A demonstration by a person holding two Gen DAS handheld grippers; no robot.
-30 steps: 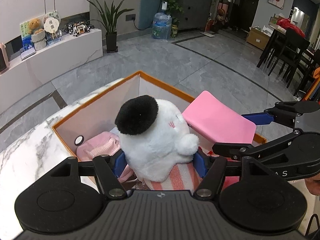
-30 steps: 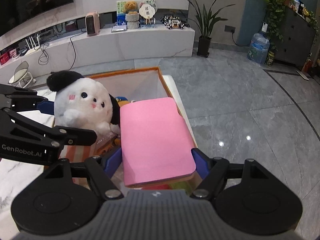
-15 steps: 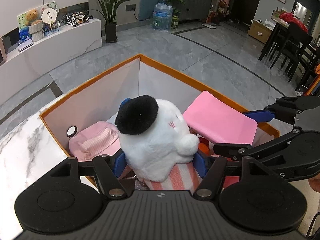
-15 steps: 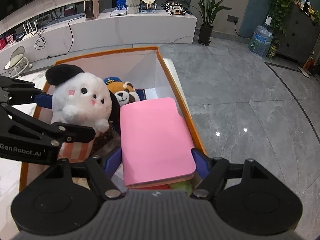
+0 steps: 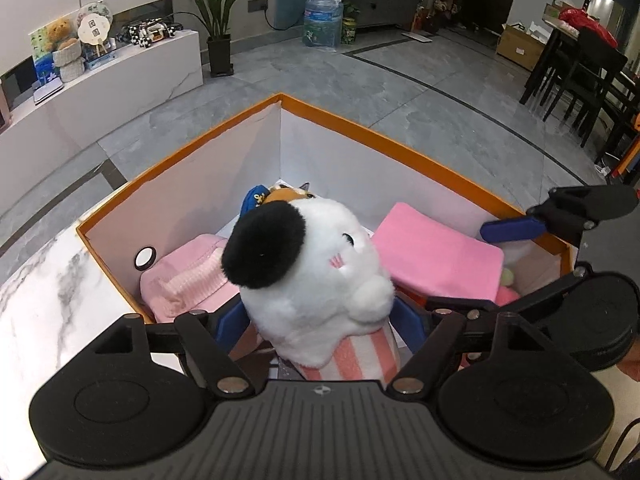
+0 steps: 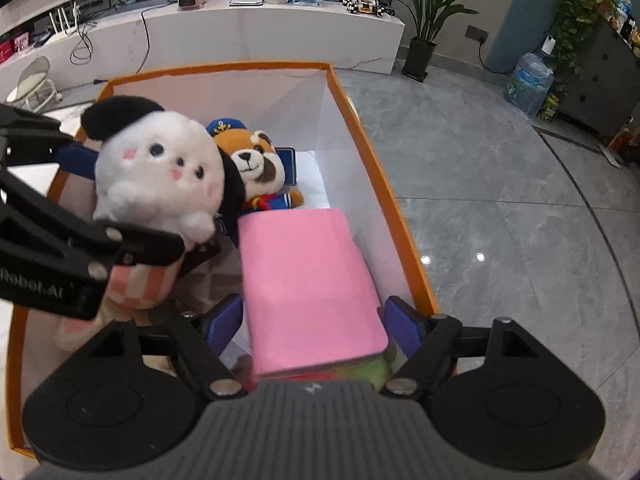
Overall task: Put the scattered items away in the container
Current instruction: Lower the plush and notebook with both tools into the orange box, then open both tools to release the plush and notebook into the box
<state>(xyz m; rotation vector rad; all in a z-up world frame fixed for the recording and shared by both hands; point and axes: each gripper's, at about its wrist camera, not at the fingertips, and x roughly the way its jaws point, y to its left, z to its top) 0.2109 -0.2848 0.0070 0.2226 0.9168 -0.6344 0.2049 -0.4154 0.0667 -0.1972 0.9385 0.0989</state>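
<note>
I am holding my left tongs [image 5: 320,326] clamped on the white plush toy [image 5: 316,276], its black ear toward the camera and its pink-and-white striped base between the blue pads. The toy is hanging over the near part of the orange-rimmed box [image 5: 384,136], which is sitting on the marble bench [image 5: 44,304]. My right tongs [image 6: 314,320] are gripping the pink notebook [image 6: 308,284], which is tilting down into the right side of the box, just beside its right wall. From the right wrist view, the white plush toy [image 6: 160,168] is touching a brown bear toy [image 6: 256,164] in a blue sailor cap, which is lying toward the far end of the box [image 6: 380,184]. From the left wrist view, a folded pink cloth [image 5: 188,276] is lying inside against the left wall, near a round hole in it. The notebook [image 5: 436,256] is showing to the right of the plush, with the right tongs [image 5: 516,240] behind it.
</note>
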